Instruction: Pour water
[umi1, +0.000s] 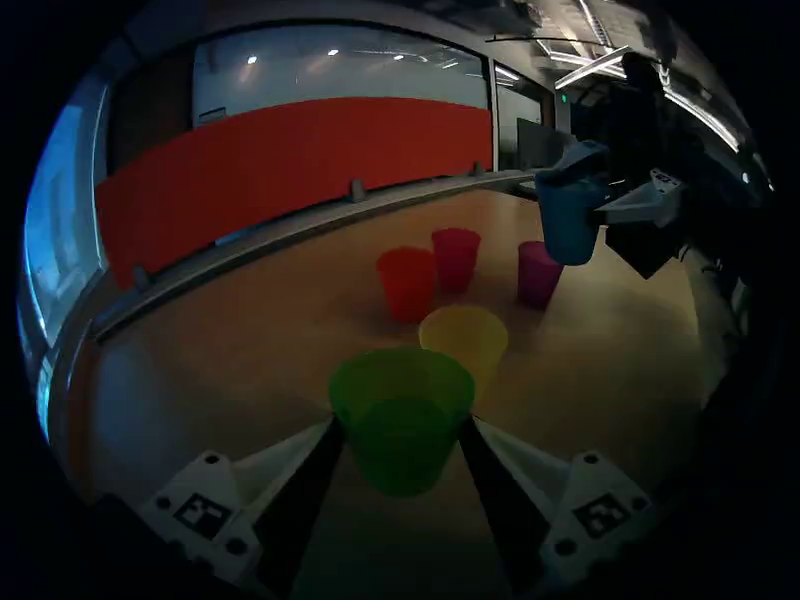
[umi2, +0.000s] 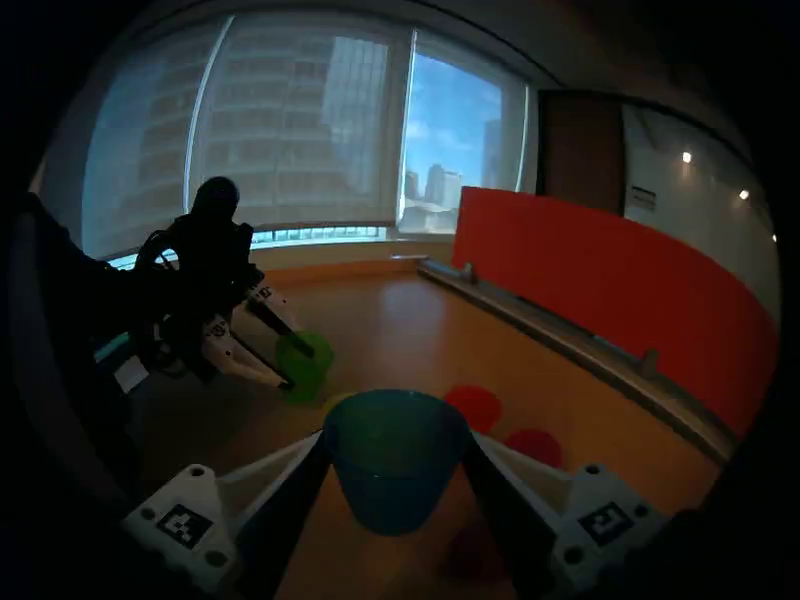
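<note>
A green cup stands upright between the fingers of my left gripper, which is shut on it just above the wooden table. The same green cup appears in the right gripper view, held by the left gripper. My right gripper is shut on a blue cup, upright and raised over the table. From the left gripper view the blue cup hangs high at the right in the right gripper. I cannot tell whether either cup holds water.
A yellow cup, a red cup, a magenta cup and a purple cup stand grouped on the table. A red partition and rail run along the table's far edge. Large windows lie behind the person's dark arm.
</note>
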